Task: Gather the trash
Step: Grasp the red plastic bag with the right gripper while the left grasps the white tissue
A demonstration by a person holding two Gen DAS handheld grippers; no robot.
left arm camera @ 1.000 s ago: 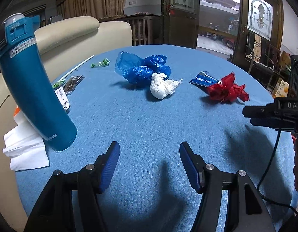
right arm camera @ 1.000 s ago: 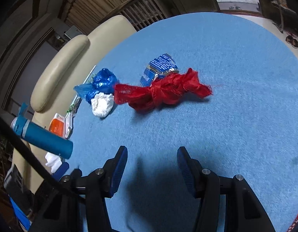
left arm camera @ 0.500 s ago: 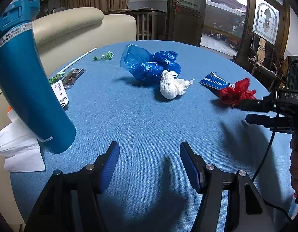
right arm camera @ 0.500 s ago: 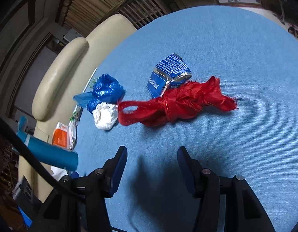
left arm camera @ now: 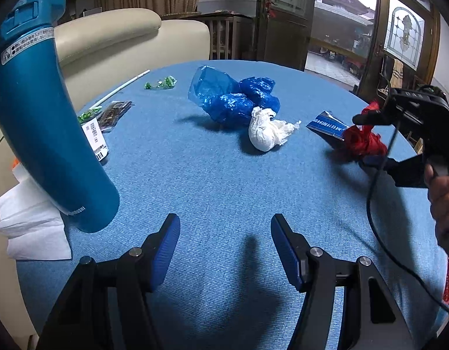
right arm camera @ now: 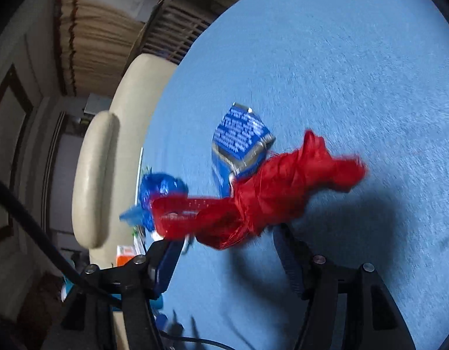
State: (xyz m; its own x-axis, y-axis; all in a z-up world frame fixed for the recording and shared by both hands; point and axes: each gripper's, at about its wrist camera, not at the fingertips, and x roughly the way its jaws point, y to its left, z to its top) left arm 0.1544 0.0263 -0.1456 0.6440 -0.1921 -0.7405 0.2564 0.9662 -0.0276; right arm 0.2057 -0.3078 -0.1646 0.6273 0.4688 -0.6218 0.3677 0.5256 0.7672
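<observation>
A knotted red plastic bag (right arm camera: 262, 198) lies on the blue tablecloth, just ahead of my right gripper (right arm camera: 227, 242). That gripper's jaws are opening; the bag's near edge sits between the fingertips, and no pad presses on it. A blue printed wrapper (right arm camera: 239, 143) lies right behind the bag. In the left wrist view the red bag (left arm camera: 363, 140) is at the far right with the right gripper (left arm camera: 370, 140) around it, held by a person's hand (left arm camera: 441, 201). A crumpled blue bag (left arm camera: 233, 99) and a white wad (left arm camera: 264, 132) lie mid-table. My left gripper (left arm camera: 224, 243) hovers open over bare cloth.
A tall teal bottle (left arm camera: 40, 122) stands at the left beside white tissue (left arm camera: 29, 221). Small green wrappers (left arm camera: 161, 83), a dark sachet (left arm camera: 112, 112) and a white straw (left arm camera: 124, 86) lie at the far left. A cream sofa (left arm camera: 131, 40) backs the table. A black cable (left arm camera: 379, 204) hangs at the right.
My right gripper has moved up to the red bag, rolled, and its jaws stand wider. The left gripper has barely moved.
</observation>
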